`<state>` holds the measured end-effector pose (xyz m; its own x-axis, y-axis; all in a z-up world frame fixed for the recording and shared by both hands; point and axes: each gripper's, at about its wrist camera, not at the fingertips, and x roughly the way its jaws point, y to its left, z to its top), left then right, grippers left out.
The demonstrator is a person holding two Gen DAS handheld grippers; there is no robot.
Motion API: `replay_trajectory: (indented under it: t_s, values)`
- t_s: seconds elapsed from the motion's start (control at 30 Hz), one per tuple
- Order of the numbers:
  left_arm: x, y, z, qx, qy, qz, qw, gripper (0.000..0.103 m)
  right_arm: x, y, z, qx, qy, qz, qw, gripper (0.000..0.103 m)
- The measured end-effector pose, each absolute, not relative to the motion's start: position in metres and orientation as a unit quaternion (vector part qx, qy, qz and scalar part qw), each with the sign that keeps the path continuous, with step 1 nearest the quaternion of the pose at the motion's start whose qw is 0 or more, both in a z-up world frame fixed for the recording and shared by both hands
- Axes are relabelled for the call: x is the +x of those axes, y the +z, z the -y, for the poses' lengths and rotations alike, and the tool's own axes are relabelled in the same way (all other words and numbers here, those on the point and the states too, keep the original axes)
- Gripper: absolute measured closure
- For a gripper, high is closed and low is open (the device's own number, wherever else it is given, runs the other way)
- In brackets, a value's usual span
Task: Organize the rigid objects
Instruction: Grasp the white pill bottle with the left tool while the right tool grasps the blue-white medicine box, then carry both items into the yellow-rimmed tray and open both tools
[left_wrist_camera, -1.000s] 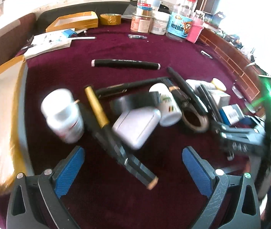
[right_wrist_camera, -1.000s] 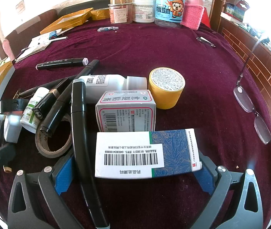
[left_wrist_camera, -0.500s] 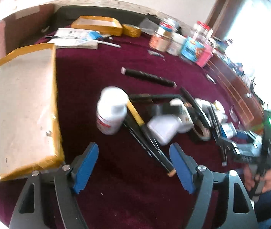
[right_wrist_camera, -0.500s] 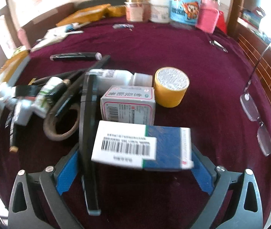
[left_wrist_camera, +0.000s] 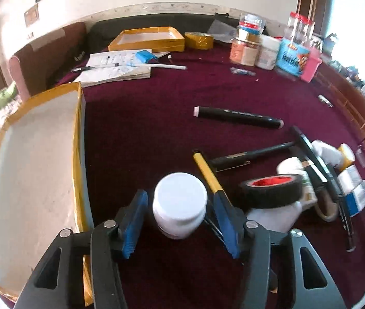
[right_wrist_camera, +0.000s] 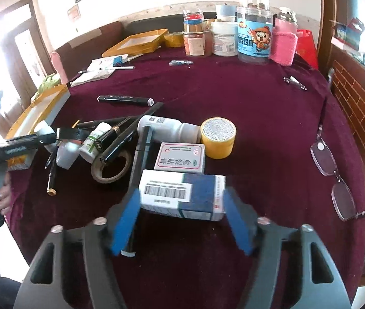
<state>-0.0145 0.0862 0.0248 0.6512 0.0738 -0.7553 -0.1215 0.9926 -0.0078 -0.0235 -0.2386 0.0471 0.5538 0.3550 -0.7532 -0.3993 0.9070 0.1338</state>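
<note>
Left gripper (left_wrist_camera: 180,221) is closing around an upright white bottle (left_wrist_camera: 180,203), cap up, pads not yet touching; the tray (left_wrist_camera: 78,139) beside it holds nothing. Right gripper (right_wrist_camera: 182,219) is closing on a box (right_wrist_camera: 182,197), long axis crosswise; pile unsorted.

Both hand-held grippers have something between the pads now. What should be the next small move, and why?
Probably finish closing both before lifting. The left hand-held gripper is closing around the white bottle, with small gaps beside it. The right hand-held gripper is closing on the blue-and-white box, whose ends meet the pads. The tray lies close on the left.
</note>
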Motion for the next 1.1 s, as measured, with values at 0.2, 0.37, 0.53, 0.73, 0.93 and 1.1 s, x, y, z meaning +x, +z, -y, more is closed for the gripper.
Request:
replay_trajectory:
  t_s: [0.2,0.37,0.53,0.73,0.93,1.1]
  values:
    - [-0.006,0.02,-0.075,0.008,0.07,-0.422,0.904,0.047,-0.023,0.045,0.238,-0.033,0.204,-0.42,0.884,0.038]
    - [-0.008,0.017,-0.065,0.022,0.068,-0.424,0.903,0.051,-0.024,0.047,0.237,-0.037,0.192,-0.413,0.889,0.027]
    - [-0.017,0.026,-0.071,-0.002,0.058,-0.416,0.908,0.066,-0.028,0.049,0.23,-0.057,0.192,-0.406,0.892,0.02]
    - [-0.018,0.024,-0.067,0.002,0.058,-0.418,0.906,0.066,-0.025,0.043,0.224,-0.062,0.185,-0.414,0.889,0.018]
    - [-0.01,0.021,-0.064,0.01,0.063,-0.412,0.909,0.066,-0.018,0.033,0.221,-0.051,0.167,-0.429,0.886,0.017]
    - [-0.016,0.022,-0.068,-0.007,0.05,-0.407,0.912,0.067,-0.015,0.026,0.221,-0.042,0.161,-0.441,0.882,0.026]
